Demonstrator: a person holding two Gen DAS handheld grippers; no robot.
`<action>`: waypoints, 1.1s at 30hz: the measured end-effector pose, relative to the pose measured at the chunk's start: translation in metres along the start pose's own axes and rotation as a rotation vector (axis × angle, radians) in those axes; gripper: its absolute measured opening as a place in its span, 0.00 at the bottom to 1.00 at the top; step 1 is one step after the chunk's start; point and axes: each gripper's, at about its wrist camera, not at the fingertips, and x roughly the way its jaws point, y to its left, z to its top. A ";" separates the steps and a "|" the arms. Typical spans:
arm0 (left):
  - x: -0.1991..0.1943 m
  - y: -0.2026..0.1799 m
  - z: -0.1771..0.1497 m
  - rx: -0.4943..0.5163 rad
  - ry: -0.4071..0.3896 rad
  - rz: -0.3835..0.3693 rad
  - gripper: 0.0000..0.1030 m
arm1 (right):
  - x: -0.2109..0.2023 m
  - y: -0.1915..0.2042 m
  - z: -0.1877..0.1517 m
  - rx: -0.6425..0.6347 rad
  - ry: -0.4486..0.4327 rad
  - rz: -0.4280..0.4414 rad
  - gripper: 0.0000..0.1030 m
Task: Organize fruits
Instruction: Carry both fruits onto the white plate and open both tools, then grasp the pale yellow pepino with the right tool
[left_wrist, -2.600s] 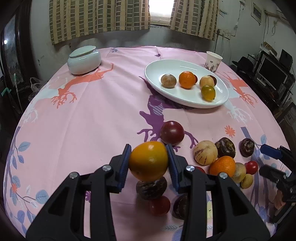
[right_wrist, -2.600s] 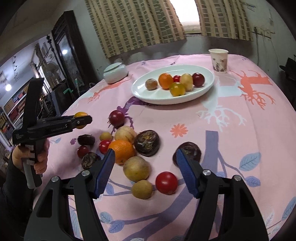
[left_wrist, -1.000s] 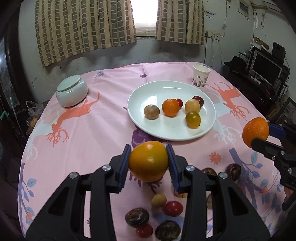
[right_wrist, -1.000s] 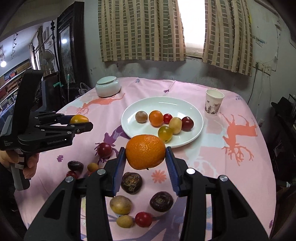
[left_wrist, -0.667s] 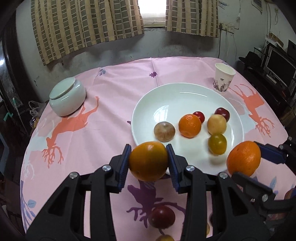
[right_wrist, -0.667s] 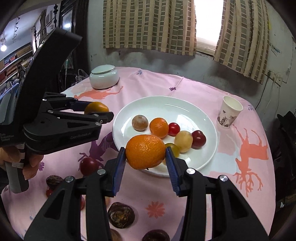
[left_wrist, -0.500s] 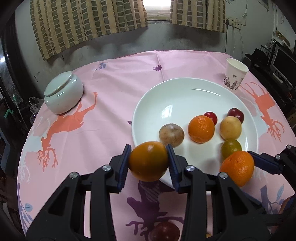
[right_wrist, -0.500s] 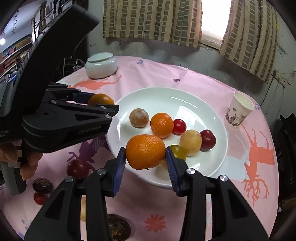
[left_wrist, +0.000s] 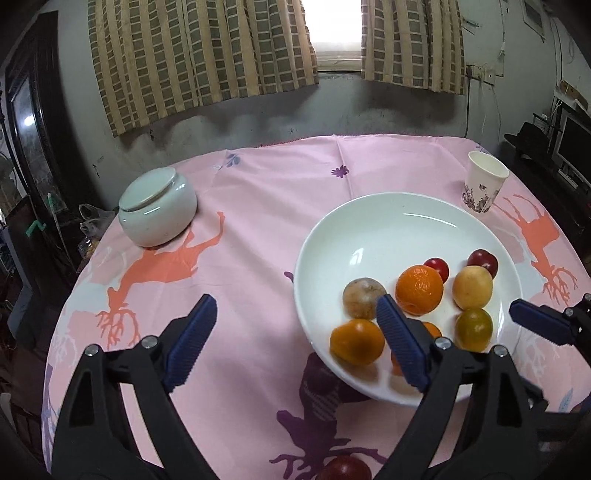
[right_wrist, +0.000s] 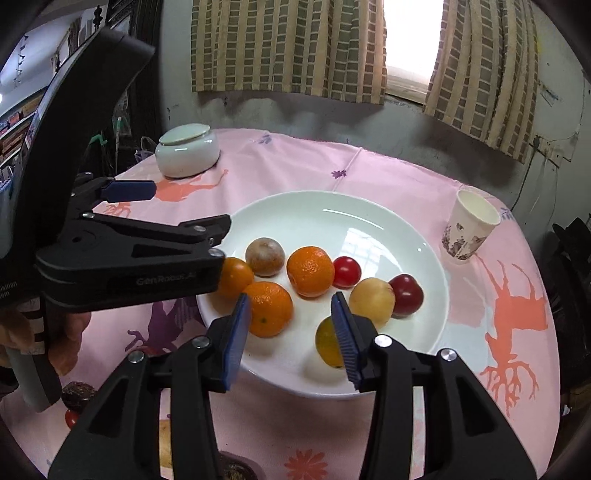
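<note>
- While both fruits lay on the round white plate (right_wrist: 332, 221), the sound course was to draw each gripper straight back, nudging nothing.
- The left gripper (left_wrist: 295, 308), tilted downward, had just been opening. Its blue fingers (left_wrist: 188, 339) stood released and empty, with the smooth orange-yellow fruit (left_wrist: 356, 341) at the plate's lower-left rim.
- The right gripper (right_wrist: 291, 299), also tilted down, clasped nothing. The dimpled orange (right_wrist: 267, 308) sat on the plate just beyond.
</note>
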 end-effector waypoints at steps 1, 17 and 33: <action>-0.008 0.003 -0.002 0.001 -0.002 -0.002 0.89 | -0.008 -0.002 -0.002 0.010 -0.008 0.008 0.44; -0.108 0.022 -0.107 0.032 -0.057 -0.016 0.93 | -0.125 -0.010 -0.094 0.176 -0.080 0.069 0.63; -0.129 0.025 -0.169 0.061 -0.057 0.004 0.96 | -0.104 0.047 -0.139 0.002 0.055 0.126 0.63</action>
